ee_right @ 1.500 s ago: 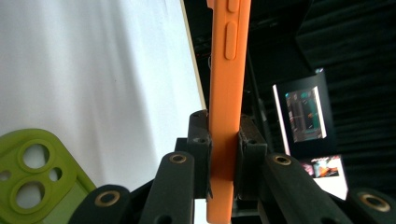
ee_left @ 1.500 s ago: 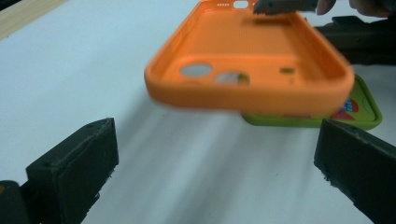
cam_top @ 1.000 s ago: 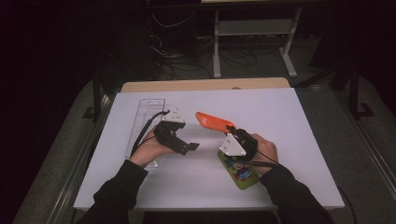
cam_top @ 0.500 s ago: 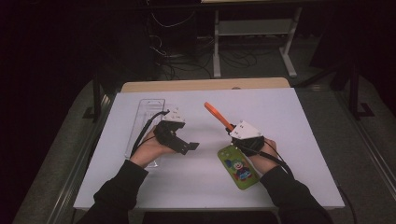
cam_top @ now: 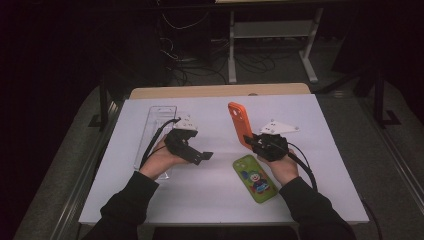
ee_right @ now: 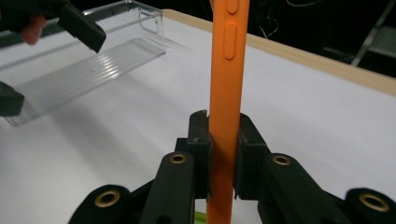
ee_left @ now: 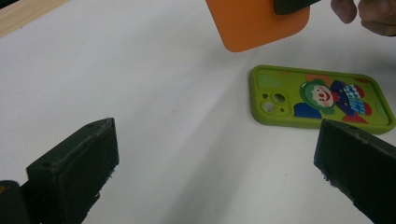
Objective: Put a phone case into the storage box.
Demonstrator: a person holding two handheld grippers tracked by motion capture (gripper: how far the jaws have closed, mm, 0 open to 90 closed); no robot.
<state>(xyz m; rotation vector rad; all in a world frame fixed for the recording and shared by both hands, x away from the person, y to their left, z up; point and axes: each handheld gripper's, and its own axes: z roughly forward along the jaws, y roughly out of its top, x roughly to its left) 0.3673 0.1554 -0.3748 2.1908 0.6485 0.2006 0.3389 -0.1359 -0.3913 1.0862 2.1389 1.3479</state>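
An orange phone case (cam_top: 238,122) (ee_right: 228,84) (ee_left: 257,23) is held edge-on above the table, with my right gripper (cam_top: 250,141) (ee_right: 223,140) shut on its lower end. A green phone case with a clown picture (cam_top: 255,178) (ee_left: 322,97) lies flat on the white table just below that hand. My left gripper (cam_top: 206,156) (ee_left: 210,163) hovers left of centre, its jaws wide open with nothing between them, pointing toward the green case.
A clear plastic tray (cam_top: 155,135) (ee_right: 88,56) lies along the left side of the white table (cam_top: 210,200), under my left wrist. A wooden edge (cam_top: 220,91) runs along the far side. Dark floor, cables and a rack stand beyond.
My right gripper has lifted the orange case and swung it from lying low and slanted to standing more upright, moving right and away from the green case. The left gripper has stayed put.
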